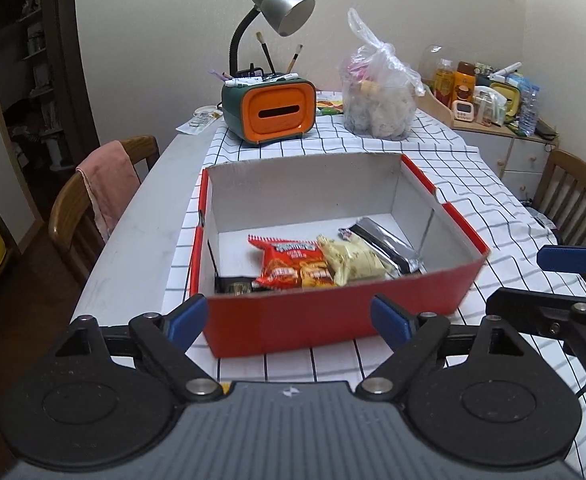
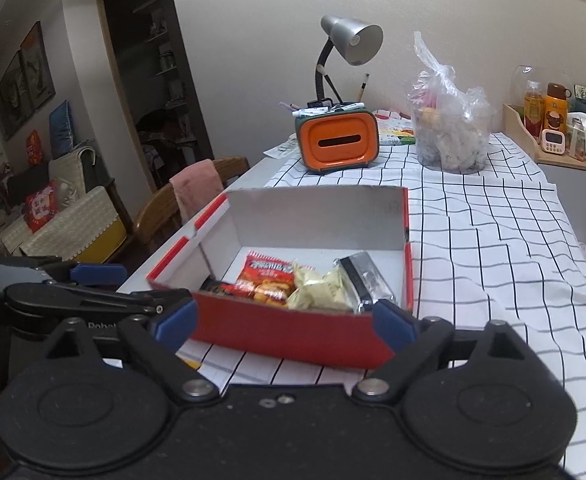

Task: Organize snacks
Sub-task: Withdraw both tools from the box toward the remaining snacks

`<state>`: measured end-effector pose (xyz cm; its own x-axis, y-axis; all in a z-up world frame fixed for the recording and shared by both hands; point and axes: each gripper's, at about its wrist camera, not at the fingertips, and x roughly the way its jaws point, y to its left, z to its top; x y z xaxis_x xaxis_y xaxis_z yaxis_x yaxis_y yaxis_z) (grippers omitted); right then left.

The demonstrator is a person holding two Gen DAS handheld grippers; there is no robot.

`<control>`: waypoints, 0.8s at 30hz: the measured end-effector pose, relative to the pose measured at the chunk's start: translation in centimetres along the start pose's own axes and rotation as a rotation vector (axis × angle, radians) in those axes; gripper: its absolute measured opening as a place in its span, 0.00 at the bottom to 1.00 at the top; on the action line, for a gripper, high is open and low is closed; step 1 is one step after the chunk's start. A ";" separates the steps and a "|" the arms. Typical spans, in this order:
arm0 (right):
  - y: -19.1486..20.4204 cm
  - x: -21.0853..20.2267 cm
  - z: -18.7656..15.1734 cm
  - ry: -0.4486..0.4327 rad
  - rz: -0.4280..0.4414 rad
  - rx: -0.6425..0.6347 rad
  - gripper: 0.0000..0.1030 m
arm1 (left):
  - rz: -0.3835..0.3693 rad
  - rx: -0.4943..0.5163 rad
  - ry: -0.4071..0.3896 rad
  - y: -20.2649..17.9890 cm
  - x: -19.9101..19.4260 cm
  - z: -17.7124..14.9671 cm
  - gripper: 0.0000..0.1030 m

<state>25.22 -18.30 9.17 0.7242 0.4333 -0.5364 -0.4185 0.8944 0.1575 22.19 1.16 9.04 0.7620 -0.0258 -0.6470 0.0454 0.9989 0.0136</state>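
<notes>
Both pairs of jaws stand wide with nothing between them. The left gripper (image 1: 289, 316) hangs just short of the near wall of the red cardboard box with the white inside (image 1: 333, 312), and the right gripper (image 2: 285, 320) hangs beside it at much the same height, facing the same wall.

Inside that box, toward the near side, lie the snacks: a red and orange crinkled snack packet (image 1: 293, 264), a pale yellow wrapped snack (image 1: 353, 260) touching it on the right, and a shiny silver foil packet (image 1: 389, 246) against the right wall. Something dark and small sits in the near left corner; I cannot make out what it is.

The box rests on a white cloth with a black grid (image 1: 473, 184) spread over the bench. Farther back stand an orange-fronted green desk organiser with pens (image 1: 271, 110), a silver gooseneck lamp (image 1: 281, 6) and a knotted clear plastic bag (image 1: 377, 96).

To my eye a drop into the box is done and both hands are free. No loose snack shows on the cloth, so the next move calls for finding another one, perhaps in that bag.
</notes>
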 end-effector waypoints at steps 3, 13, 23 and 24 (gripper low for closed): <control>0.6 -1.2 -0.9 0.000 0.014 -0.010 0.96 | -0.008 -0.001 -0.009 0.4 -1.2 -1.1 0.91; 2.4 -2.3 -5.0 0.078 0.053 -0.044 1.00 | -0.037 -0.013 0.018 1.9 -3.2 -5.1 0.93; 4.3 -2.6 -9.3 0.192 0.094 -0.106 0.99 | -0.058 0.007 0.180 2.6 -2.1 -10.3 0.93; 4.5 -2.6 -9.8 0.204 0.094 -0.112 0.99 | -0.053 0.013 0.196 2.6 -2.0 -11.0 0.93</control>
<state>16.09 -16.50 3.21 0.5585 0.4723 -0.6819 -0.5447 0.8288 0.1279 13.65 4.23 1.99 0.6179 -0.0693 -0.7832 0.0916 0.9957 -0.0158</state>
